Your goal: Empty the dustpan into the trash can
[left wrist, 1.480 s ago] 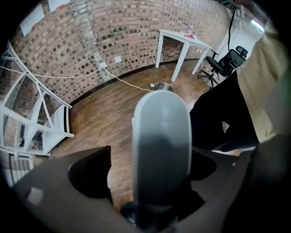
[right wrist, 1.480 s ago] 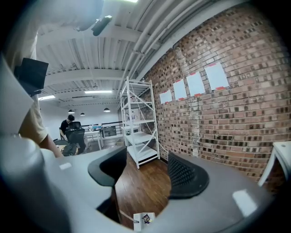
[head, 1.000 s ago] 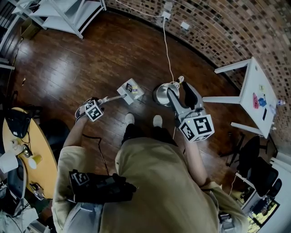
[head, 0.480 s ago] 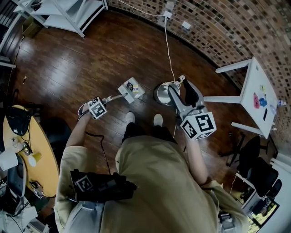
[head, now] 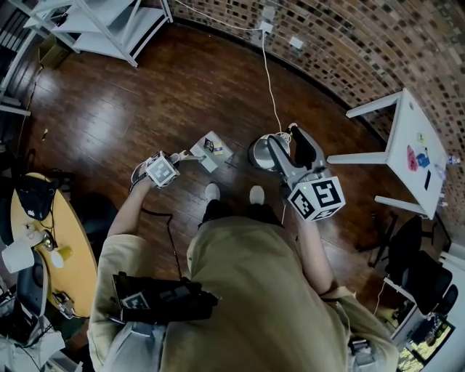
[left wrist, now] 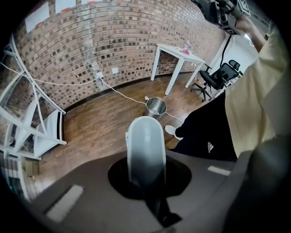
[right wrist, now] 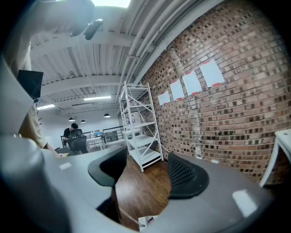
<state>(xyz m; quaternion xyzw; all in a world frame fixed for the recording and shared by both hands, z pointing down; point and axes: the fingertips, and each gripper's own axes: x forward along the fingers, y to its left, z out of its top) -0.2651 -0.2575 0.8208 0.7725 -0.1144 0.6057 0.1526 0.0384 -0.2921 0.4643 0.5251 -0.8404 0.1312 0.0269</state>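
On the dark wood floor (head: 145, 94), just ahead of the person's shoes (head: 212, 191), stands the metal trash can (head: 263, 151), upright w/ its mouth open to the top. The dustpan (head: 211, 147) is just beside the can, on its left in the head view. It isn't touching the can and isn't over the rim. A few small scraps lie in its pan. Can't tell if it rests on the floor or hangs a bit above it. The L gripper (left wrist: 146, 184) points steeply down. Its jaws have just been closing and are now clenched on the dustpan's pale handle (left wrist: 145, 145), which in the L gripper view runs up out of the jaws toward the can. The R gripper (right wrist: 141, 179) is held approx level at the can's right side in the head view. Its jaws are released, pads apart w/ floor showing through the gap. A brick wall (head: 349, 43) curves along the back, and a white cable (head: 267, 65) runs from it down to near the can. A white table (head: 414, 149) stands at right, a white shelf unit (head: 109, 22) at top left, and a round wood table (head: 43, 247) w/ clutter at the left edge.
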